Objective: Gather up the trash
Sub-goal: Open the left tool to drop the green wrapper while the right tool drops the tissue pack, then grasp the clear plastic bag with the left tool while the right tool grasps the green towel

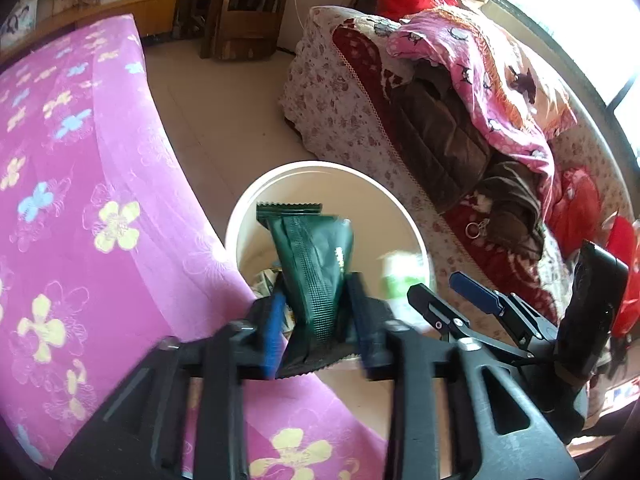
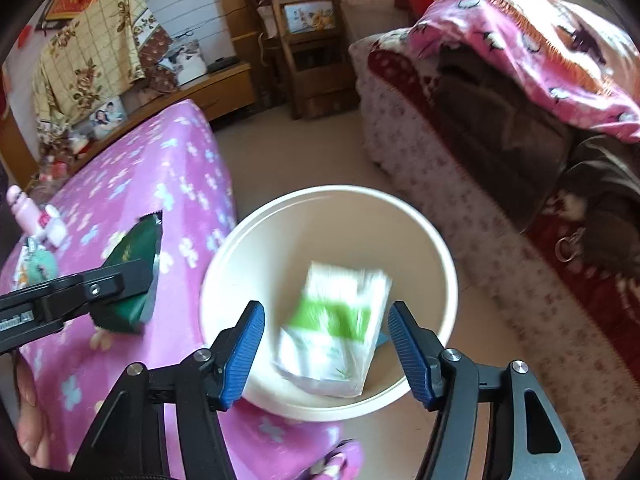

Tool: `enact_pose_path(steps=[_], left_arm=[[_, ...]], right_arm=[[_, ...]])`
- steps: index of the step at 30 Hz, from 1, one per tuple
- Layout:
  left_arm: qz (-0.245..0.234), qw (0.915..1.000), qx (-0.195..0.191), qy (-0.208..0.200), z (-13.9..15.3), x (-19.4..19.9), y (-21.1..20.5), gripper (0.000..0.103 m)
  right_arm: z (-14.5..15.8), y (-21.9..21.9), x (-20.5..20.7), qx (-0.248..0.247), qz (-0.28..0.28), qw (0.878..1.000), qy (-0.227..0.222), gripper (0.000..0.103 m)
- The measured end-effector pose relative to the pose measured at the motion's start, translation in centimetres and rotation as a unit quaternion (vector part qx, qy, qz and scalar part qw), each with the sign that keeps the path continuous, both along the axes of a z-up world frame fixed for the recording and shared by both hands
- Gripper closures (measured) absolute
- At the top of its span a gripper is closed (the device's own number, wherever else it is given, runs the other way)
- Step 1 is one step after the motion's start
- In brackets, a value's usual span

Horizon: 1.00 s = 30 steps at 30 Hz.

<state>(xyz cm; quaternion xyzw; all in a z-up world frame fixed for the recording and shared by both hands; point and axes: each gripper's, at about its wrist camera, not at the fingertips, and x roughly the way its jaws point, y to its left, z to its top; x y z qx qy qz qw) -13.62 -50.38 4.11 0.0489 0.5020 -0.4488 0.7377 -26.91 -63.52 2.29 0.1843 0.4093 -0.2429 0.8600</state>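
Observation:
My left gripper [image 1: 316,312] is shut on a dark green foil wrapper [image 1: 314,264] and holds it over the edge of a white round bin [image 1: 248,208] on the floor. In the right wrist view the left gripper [image 2: 120,292] and the wrapper [image 2: 134,256] are at the left, above the pink cloth. My right gripper [image 2: 326,344] is open above the bin [image 2: 448,264]. A white and green tissue pack [image 2: 340,328], blurred, is between and below its fingers, inside the bin. The right gripper also shows in the left wrist view [image 1: 448,292].
A table under a pink flowered cloth [image 1: 80,200] stands left of the bin, with small pink items [image 2: 44,224] on it. A sofa [image 1: 352,120] heaped with blankets and clothes lies to the right. Wooden chairs [image 2: 308,40] and a low cabinet stand at the back.

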Motion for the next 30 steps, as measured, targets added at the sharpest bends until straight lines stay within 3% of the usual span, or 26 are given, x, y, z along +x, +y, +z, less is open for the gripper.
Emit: enact_pose_path(steps=[3, 7, 16, 24, 30], left_arm=[[0.009, 0.9999, -0.012, 0.000, 0.2, 0.1, 0.8, 0.049], [0.016, 0.9998, -0.009, 0.005, 0.4, 0.3, 2.2, 0.049], [0.066, 0.9957, 0.034, -0.057, 1.1, 0.6, 7.5, 0.049], [0.123, 0.9894, 0.046, -0.062, 1.7, 2.4, 16.1, 0.049], [0.190, 0.9754, 0.073, -0.085, 2.6, 5.7, 25.0, 0.049]], right_arm=[[0.1, -0.1, -0.3, 0.016, -0.003, 1.000, -0.005, 0.040], [-0.1, 0.4, -0.3, 0.027, 0.000, 1.000, 0.000, 0.040], [1.1, 4.6, 1.2, 0.039, 0.043, 0.998, -0.007, 0.038], [2.8, 10.3, 4.7, 0.044, 0.116, 0.992, -0.016, 0.036], [3.0, 15.0, 7.8, 0.055, 0.174, 0.983, -0.015, 0.036]])
